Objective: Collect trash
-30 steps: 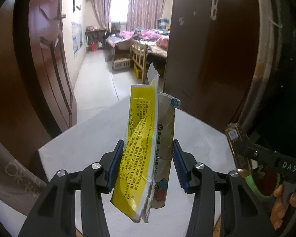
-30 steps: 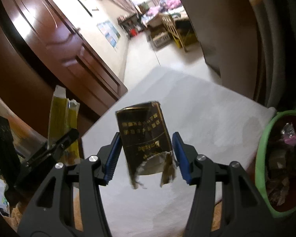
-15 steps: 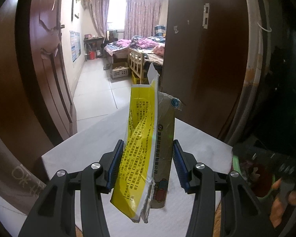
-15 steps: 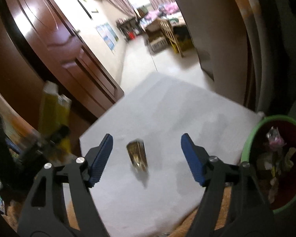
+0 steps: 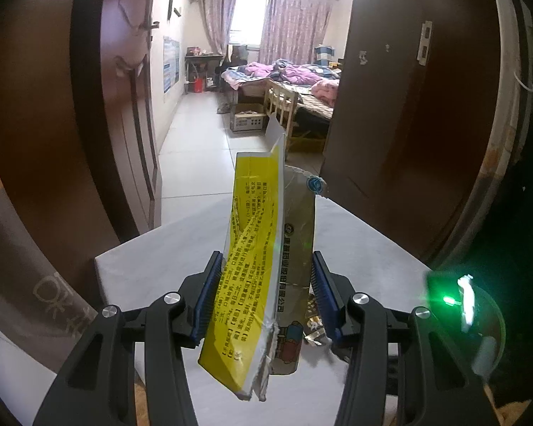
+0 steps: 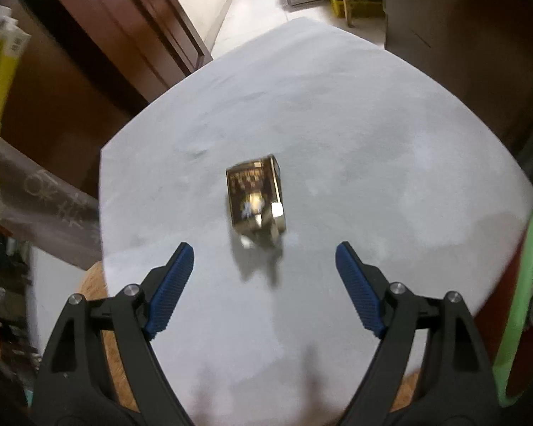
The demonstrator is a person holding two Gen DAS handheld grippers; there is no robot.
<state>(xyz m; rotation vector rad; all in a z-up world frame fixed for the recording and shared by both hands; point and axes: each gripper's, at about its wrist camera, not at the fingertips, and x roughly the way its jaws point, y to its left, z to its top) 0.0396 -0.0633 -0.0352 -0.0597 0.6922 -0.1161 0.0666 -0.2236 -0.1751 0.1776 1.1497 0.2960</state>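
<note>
Mid-collection: left tool (image 5: 264, 296) pinching yellow carton (image 5: 252, 266) above worktop (image 6: 337, 113); right tool (image 6: 264, 277) spread over dark box (image 6: 256, 197) lying there. Next: regrasp, carry to bin (image 6: 522, 277).

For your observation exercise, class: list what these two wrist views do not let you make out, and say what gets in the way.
- Small dark brown and gold carton on the grey table, right wrist view: print blurred, unreadable.
- Green-rimmed bin, right wrist view: cut by the frame edge; contents unseen.
- Same bin, left wrist view: lost in green glare.
- Yellow flattened medicine box, left wrist view: hides the table behind it.
</note>
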